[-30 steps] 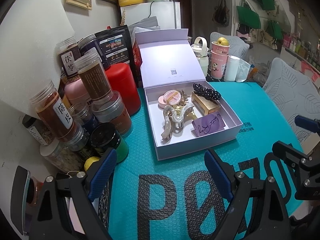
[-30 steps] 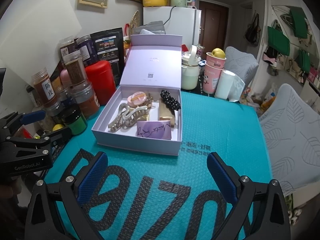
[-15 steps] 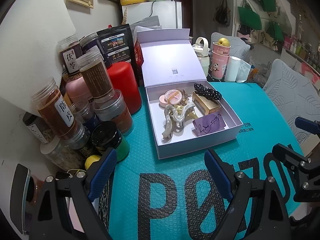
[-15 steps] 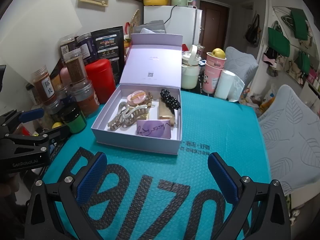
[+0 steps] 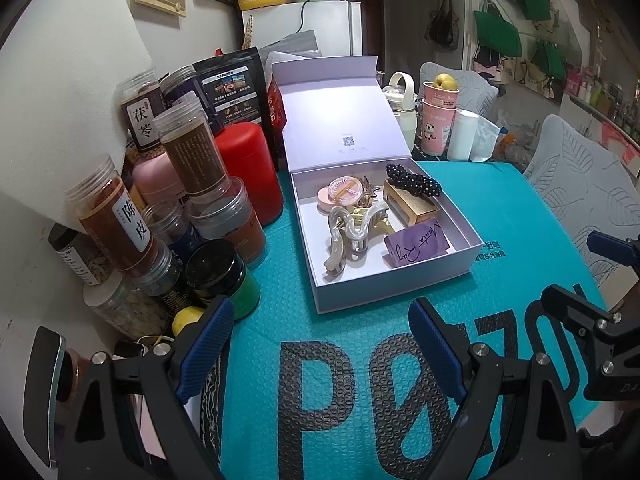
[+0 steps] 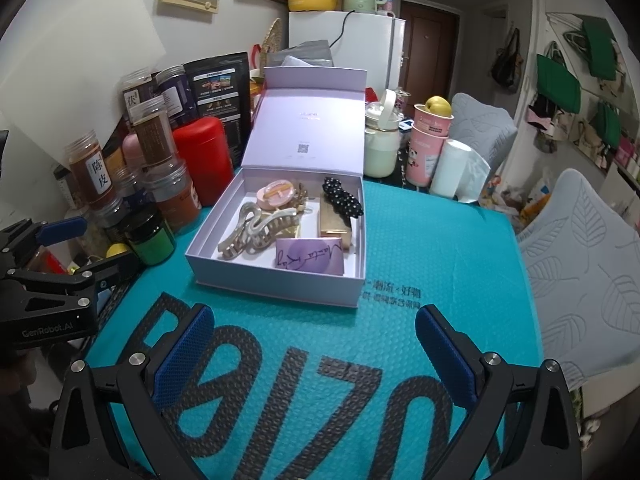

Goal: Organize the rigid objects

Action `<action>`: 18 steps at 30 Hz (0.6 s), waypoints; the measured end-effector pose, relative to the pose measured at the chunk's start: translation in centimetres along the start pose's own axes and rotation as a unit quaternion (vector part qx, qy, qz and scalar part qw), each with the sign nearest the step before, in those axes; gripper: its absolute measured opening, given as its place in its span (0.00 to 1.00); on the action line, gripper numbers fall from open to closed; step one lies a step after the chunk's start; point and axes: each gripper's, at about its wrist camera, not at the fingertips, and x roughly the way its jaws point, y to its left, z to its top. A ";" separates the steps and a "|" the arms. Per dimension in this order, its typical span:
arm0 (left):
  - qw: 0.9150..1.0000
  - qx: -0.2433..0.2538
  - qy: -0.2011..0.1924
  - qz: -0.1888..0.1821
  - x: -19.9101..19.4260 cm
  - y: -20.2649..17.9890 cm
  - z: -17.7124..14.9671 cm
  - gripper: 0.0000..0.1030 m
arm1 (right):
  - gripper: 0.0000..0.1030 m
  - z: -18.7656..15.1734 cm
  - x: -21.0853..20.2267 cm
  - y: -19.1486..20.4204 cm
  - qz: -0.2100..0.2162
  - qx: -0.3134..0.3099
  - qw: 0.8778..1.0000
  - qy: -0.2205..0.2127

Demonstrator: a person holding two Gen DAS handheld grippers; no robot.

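Left wrist view alone shows a phone (image 5: 48, 364) beside the jars; both claws (image 5: 320, 340) (image 6: 316, 344) gape, holding nothing.

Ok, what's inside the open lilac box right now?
Inside the lilac box: a pink round compact, cream claw clip, gold case with a black beaded clip on top, and a purple card. Gold pieces beneath the cream clip are mostly covered.
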 end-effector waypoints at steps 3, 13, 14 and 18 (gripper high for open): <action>1.000 0.000 0.001 -0.002 0.0 0.1 0.1 0.87 | 0.99 0.0 -0.1 0.0 0.002 0.001 1.000 0.000; 1.000 0.000 0.002 -0.010 0.0 -0.1 0.2 0.87 | 0.99 -0.1 0.0 -0.2 0.007 0.006 1.000 0.004; 1.000 0.000 0.001 -0.011 0.0 -0.1 0.2 0.87 | 0.99 -0.1 0.1 -0.2 0.007 0.007 1.000 0.004; 1.000 0.003 0.008 -0.015 0.4 -0.3 0.2 0.87 | 0.99 -0.1 0.2 -0.5 0.008 0.012 1.000 0.004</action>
